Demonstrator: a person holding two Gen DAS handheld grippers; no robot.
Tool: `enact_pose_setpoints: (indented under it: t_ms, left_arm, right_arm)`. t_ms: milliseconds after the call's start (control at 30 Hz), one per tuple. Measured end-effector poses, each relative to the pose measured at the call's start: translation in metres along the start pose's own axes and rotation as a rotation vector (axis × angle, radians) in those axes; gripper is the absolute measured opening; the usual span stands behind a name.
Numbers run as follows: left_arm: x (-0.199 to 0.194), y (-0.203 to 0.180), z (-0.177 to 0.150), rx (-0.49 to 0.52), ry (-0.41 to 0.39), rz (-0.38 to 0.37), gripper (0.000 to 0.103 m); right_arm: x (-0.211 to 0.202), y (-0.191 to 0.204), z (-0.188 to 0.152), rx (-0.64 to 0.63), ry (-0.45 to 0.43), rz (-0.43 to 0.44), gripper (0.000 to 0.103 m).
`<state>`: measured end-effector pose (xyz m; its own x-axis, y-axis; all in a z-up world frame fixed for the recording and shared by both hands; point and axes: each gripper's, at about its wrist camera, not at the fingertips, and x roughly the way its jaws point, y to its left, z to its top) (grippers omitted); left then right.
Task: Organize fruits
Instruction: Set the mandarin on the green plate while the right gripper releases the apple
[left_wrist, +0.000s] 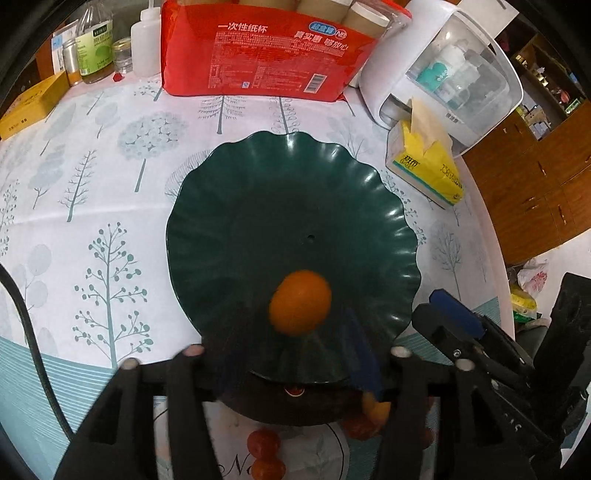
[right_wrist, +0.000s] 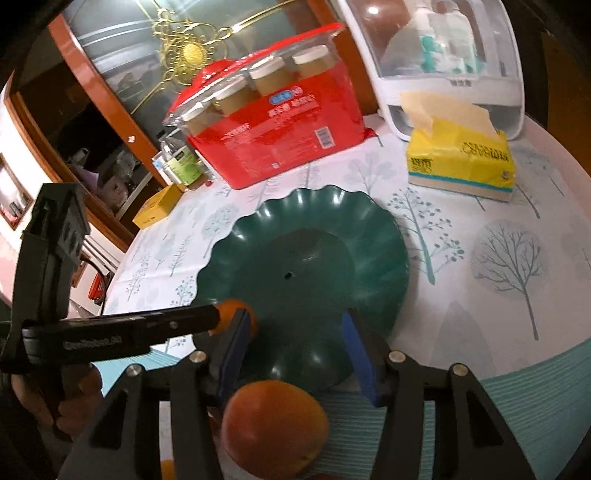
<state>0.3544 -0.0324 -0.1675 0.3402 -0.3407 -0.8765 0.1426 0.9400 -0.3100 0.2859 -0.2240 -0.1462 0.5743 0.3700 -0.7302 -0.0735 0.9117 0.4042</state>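
Observation:
A dark green scalloped plate (left_wrist: 295, 192) (right_wrist: 332, 229) lies on the tree-print tablecloth. A small orange (left_wrist: 300, 302) (right_wrist: 231, 308) sits on its near part. My left gripper (left_wrist: 295, 321) hangs over it, blurred, its jaws standing apart on either side of the orange. From the left of the right wrist view, one of its black fingers (right_wrist: 177, 321) reaches the orange. My right gripper (right_wrist: 297, 354) is open over the plate's near rim. A larger orange-red fruit (right_wrist: 275, 424) shows low between its blue pads (right_wrist: 360, 358), clear of the right one.
Behind the plate stand a red pack of paper cups (left_wrist: 258, 48), a yellow tissue box (left_wrist: 424, 162) and a white appliance (left_wrist: 443, 66). Bottles (left_wrist: 96, 40) and a yellow box (left_wrist: 29, 103) are far left. Several small red fruits (left_wrist: 264, 443) lie before the plate.

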Motion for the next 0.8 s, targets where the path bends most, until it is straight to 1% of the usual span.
enact_pose_setpoints:
  t_ms: [33,200,267,433,533,633,767,800]
  left_arm:
    - [-0.001,-0.001,0.0,0.005,-0.004,0.001,0.064]
    - [-0.008,-0.005,-0.004,-0.001,-0.004,0.005,0.064]
    - [-0.013,-0.007,-0.009,-0.003,-0.005,0.007,0.064]
    - [-0.033,-0.013,-0.025,0.006,-0.022,0.027,0.064]
    - [-0.047,-0.013,-0.037,0.009,-0.032,0.026,0.064]
    - [-0.059,-0.013,-0.05,0.011,-0.044,0.024,0.064]
    - [-0.072,-0.012,-0.069,0.01,-0.047,0.047,0.066]
    - [-0.073,-0.011,-0.071,0.008,-0.046,0.052,0.066]
  right_arm:
    - [0.0,-0.002,-0.001,0.009,0.004,-0.003,0.053]
    - [-0.005,-0.009,-0.006,0.043,0.016,-0.015,0.053]
    - [-0.01,-0.011,-0.01,0.043,0.019,-0.039,0.053]
    - [-0.031,-0.022,-0.025,0.072,0.026,-0.09,0.062]
    - [-0.046,-0.028,-0.036,0.072,0.016,-0.149,0.067]
    - [-0.065,-0.044,-0.048,0.116,0.0,-0.213,0.07]
    - [-0.089,-0.062,-0.061,0.155,-0.024,-0.272,0.073]
    - [-0.096,-0.069,-0.066,0.166,-0.031,-0.3,0.073]
